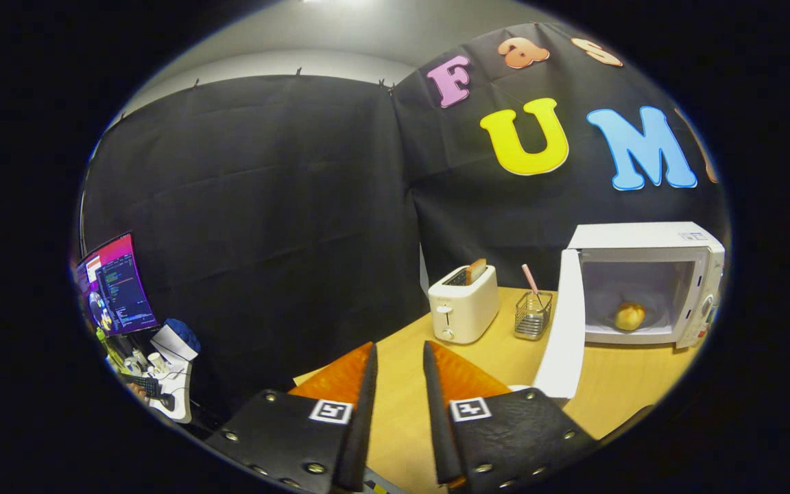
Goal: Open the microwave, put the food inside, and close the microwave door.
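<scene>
- Gripper view: the gripper point(399, 357) hangs over the near left part of the wooden table point(491, 357), its two fingers point(366, 384) parted with only bare tabletop in the gap between them; they grasp nothing.
- Well beyond the fingers, toward the table's far right corner, stands the white microwave point(642, 237), set against the black cloth wall point(265, 206).
- Its door point(565, 329) is swung wide open, hinged on the left side of the oven and reaching out toward the gripper, so that the door's lower end comes close to the right finger.
- The food point(629, 316), a small round golden piece, lies on the floor of the microwave's chamber, a little right of the middle.
- Left of the open door, near the table's back edge, a small wire basket point(532, 317) holds a pink stick standing at a tilt.
- Left of the basket sits a cream toaster point(463, 305) with a slice of bread point(476, 270) poking up from its slot.
- Off the table, far to the left, a lit monitor point(115, 285) glows above a cluttered stand point(169, 374); what the small items on it are cannot be told.
</scene>
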`<state>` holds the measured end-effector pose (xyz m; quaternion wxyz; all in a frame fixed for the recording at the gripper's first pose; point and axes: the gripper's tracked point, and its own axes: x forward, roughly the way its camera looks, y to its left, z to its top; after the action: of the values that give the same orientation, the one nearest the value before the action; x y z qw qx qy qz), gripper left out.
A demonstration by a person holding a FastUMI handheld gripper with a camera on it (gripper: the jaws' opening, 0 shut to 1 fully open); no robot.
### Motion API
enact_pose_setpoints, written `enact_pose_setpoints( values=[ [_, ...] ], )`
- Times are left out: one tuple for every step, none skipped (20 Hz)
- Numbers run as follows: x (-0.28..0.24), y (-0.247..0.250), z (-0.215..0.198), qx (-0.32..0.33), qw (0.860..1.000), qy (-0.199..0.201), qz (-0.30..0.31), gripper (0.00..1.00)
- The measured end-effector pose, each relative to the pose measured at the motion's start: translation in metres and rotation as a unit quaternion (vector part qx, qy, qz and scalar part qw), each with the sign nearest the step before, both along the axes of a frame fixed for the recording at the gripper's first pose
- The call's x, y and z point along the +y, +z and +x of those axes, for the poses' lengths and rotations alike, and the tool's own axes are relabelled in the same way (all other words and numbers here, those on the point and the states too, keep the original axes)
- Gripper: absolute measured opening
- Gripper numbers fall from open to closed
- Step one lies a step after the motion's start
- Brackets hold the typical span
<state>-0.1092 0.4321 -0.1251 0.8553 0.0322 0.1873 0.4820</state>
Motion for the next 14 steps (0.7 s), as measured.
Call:
enact_pose_setpoints(
  values=[
    [-0.002,-0.011,0.003,-0.003,1.000,-0.008,-0.014,0.19],
    [0.002,-0.020,0.002,0.001,1.000,-0.001,-0.021,0.07],
    [0.005,-0.032,0.000,0.006,0.999,0.003,-0.032,0.03],
    [0.005,-0.042,0.000,0.008,0.999,0.006,-0.043,0.03],
    [0.002,-0.048,0.003,0.005,0.999,0.002,-0.054,0.03],
    [0.000,-0.055,0.005,0.003,0.998,0.001,-0.064,0.03],
    [-0.002,-0.062,0.008,0.004,0.997,-0.001,-0.072,0.03],
    [-0.005,-0.067,0.010,0.006,0.997,-0.004,-0.076,0.03],
    [-0.008,-0.070,0.010,0.007,0.997,-0.009,-0.079,0.03],
    [-0.012,-0.073,0.014,0.007,0.996,-0.016,-0.082,0.03],
    [-0.016,-0.074,0.019,0.009,0.996,-0.024,-0.083,0.03],
    [-0.019,-0.075,0.022,0.013,0.996,-0.030,-0.081,0.03],
    [-0.021,-0.075,0.020,0.019,0.996,-0.030,-0.078,0.01],
    [-0.024,-0.076,0.020,0.016,0.996,-0.033,-0.080,0.01]
  ],
)
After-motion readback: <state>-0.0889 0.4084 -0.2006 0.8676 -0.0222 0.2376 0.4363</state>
